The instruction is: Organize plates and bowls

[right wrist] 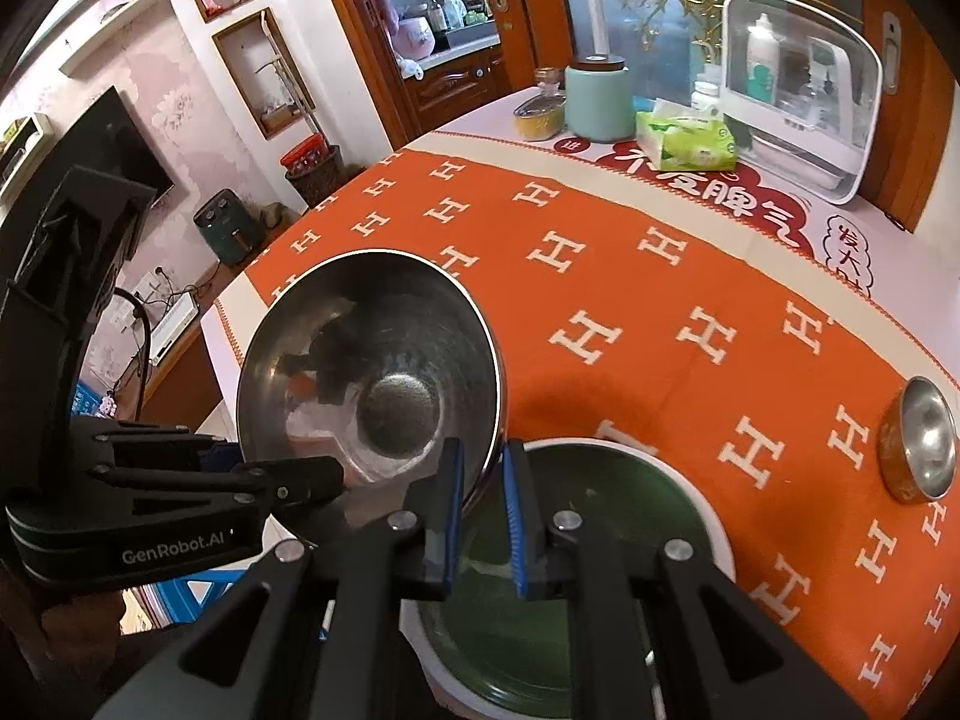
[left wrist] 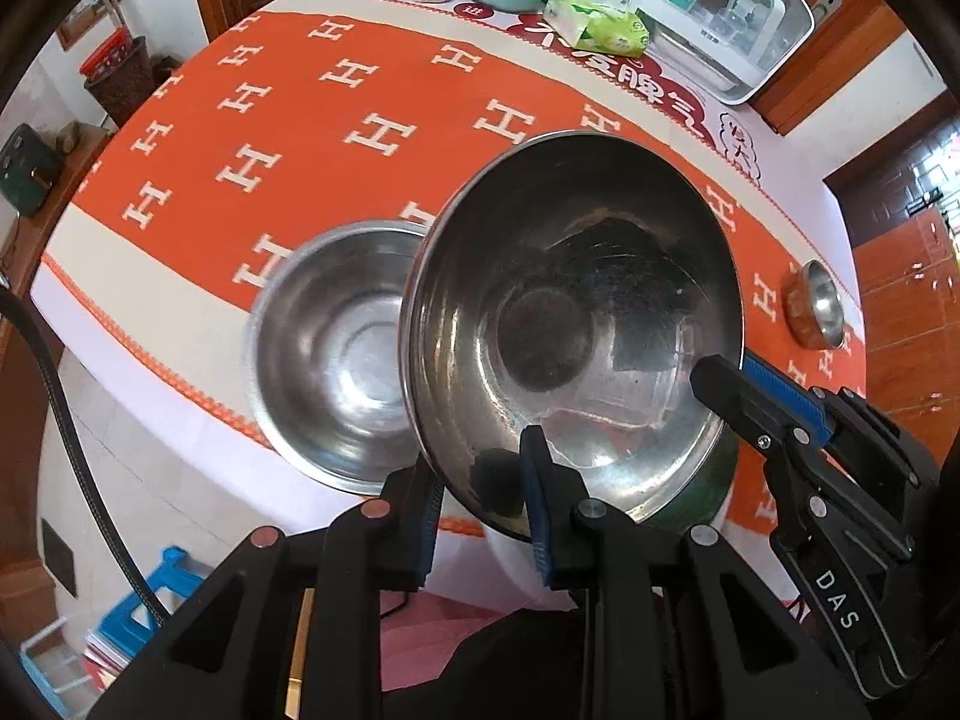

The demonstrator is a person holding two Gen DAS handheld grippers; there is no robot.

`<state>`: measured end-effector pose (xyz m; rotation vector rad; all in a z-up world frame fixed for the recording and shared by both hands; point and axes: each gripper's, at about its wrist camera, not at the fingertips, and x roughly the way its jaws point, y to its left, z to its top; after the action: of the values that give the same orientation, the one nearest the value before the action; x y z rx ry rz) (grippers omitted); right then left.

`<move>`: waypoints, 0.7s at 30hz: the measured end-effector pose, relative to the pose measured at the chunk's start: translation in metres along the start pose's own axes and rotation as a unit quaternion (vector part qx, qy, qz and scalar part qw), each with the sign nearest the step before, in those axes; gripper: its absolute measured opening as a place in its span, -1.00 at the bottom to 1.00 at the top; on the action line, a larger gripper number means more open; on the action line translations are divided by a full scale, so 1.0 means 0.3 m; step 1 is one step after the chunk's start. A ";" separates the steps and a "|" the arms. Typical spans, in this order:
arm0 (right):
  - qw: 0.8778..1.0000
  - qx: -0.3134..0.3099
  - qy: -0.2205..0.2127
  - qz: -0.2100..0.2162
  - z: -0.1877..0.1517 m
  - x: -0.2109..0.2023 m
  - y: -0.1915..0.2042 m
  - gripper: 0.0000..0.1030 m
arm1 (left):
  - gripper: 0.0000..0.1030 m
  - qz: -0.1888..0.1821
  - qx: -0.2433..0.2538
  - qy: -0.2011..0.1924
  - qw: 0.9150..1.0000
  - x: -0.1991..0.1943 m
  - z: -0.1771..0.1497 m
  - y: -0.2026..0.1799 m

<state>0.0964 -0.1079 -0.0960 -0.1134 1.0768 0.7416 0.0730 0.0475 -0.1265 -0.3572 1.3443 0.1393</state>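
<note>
A shiny steel bowl [left wrist: 570, 324] hangs tilted above the near edge of the table [left wrist: 150, 324], held between both tools. The left gripper [left wrist: 480, 516] has its jaws nearly closed, pinching the bowl's near rim, one blue-padded finger inside and one outside. The right gripper [right wrist: 483, 516] is likewise clamped on the rim at the bowl's opposite side, its jaws narrowed to a slim gap with the thin metal wall between them. The bowl is empty; its inside is scuffed, with a dull round base and blurred reflections of the grippers.

Below and beside it, near the table's near edge, a second steel bowl [left wrist: 336, 354] sits upright on the orange cloth [left wrist: 300, 120] patterned with white H shapes; it is also empty. Under the lifted bowl lies a dark green plate [right wrist: 600, 516] with a white rim, nothing visible on it. Toward the right edge of the table a small metal bowl [right wrist: 921, 438] with a brownish outside rests on the cloth, empty.

Along the far edge stand a pale green canister [right wrist: 597, 99], a small lidded tin [right wrist: 540, 114], a green tissue pack [right wrist: 687, 141], and a clear-lidded white box [right wrist: 801, 90] with bottles inside.
</note>
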 end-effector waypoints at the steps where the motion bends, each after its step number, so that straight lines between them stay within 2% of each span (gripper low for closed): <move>1: 1.000 0.002 0.001 -0.001 0.004 0.005 0.011 -0.75 | -0.55 0.001 0.005 0.001 1.000 -0.003 0.006 0.012; 12: 0.999 0.037 0.034 -0.017 0.063 0.098 0.132 -0.75 | -0.52 -0.013 0.041 0.040 0.998 0.009 0.066 0.173; 21: 0.989 0.126 0.074 -0.033 0.060 0.192 0.138 -0.75 | -0.48 -0.047 0.085 0.110 0.989 0.116 0.112 0.258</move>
<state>0.1002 -0.0403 -0.1241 0.0128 1.2940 0.5390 0.0886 0.1275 -0.1674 -0.2970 1.5428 -0.0952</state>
